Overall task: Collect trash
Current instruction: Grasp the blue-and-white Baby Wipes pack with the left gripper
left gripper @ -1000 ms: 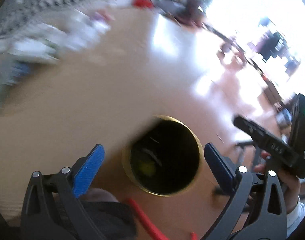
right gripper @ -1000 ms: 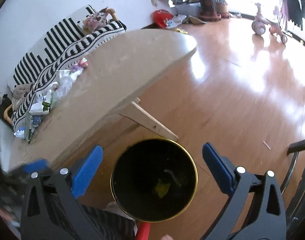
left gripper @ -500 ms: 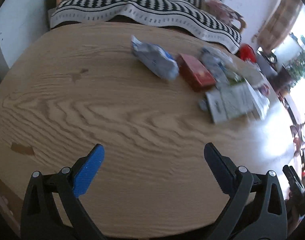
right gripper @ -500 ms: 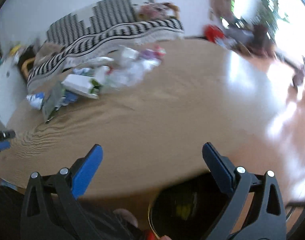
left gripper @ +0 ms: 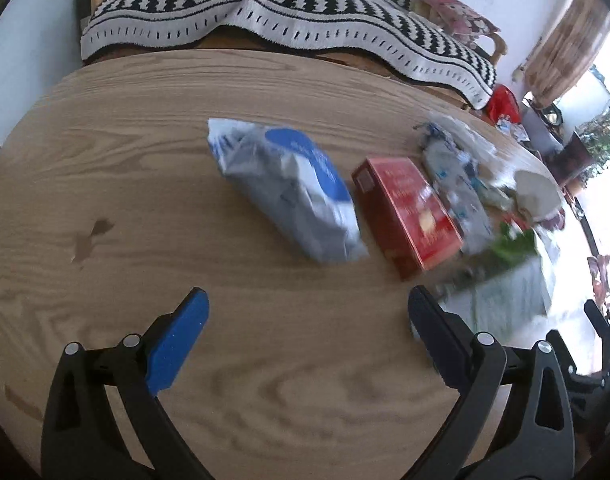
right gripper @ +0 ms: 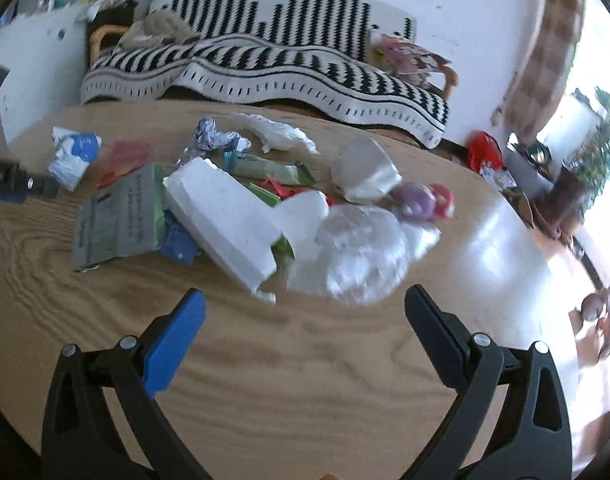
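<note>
A pile of trash lies on a round wooden table. In the left wrist view a crumpled blue-and-white bag lies ahead of my open, empty left gripper, with a red carton to its right. In the right wrist view my open, empty right gripper hovers just short of a white foam block and a clear crumpled plastic bag. A grey-green pouch and the blue-and-white bag lie to the left.
A sofa with a black-and-white striped blanket stands behind the table. More wrappers and a white paper piece lie in the pile. The wooden floor shows to the right, with a red bag and plants beyond.
Both grippers swung up from a black gold-rimmed bin on the floor to face the table top. The trash pile has come closer in both views. The bin is out of view now.
</note>
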`<state>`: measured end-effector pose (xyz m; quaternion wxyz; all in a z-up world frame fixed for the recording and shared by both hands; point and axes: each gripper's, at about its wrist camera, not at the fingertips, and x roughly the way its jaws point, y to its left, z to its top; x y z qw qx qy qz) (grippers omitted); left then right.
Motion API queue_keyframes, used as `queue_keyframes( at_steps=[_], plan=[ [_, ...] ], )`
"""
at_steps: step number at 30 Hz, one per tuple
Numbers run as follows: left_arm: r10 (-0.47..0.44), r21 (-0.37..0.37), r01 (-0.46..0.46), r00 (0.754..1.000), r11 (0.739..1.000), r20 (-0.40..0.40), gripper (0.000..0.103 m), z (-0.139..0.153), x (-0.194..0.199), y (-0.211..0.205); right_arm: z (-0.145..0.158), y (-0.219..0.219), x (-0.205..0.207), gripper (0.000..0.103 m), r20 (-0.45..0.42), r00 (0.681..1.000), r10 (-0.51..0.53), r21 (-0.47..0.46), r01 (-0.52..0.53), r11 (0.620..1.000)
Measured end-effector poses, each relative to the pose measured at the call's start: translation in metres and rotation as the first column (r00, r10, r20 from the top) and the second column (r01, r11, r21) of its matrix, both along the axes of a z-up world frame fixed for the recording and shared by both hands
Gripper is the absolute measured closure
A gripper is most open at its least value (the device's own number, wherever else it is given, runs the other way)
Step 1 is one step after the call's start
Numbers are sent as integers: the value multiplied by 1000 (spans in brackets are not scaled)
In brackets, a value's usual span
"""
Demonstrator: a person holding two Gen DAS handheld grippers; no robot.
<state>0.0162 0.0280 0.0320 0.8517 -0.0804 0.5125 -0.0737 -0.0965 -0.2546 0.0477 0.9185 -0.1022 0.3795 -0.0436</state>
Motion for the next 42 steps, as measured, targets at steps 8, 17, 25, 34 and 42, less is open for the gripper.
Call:
queue_keyframes(
  at_steps=[8,17,25,34,42],
  plan=[
    [21,48,-20,1000,999,-8,6,-15,38,1,-12,12,47,7,-27,998,57,-46,-59,997],
    [127,80,-125,992,989,-13,6,-15,17,68,-5,24,64,7,-6,988,153,24,-153,988],
    [-3,89,0,999,996,36,6,3,29,27,-1,29,70,7,-6,985,172,12,-171,985],
    [-53,120,50,998,992,29,42,-13,59,19,-7,17,101,41,-154,938,311,106,-298,949],
    [-60,67,56,996,996,58,58,-8,45,23,-1,8,94,82,-130,956,262,207,-233,950]
  ],
)
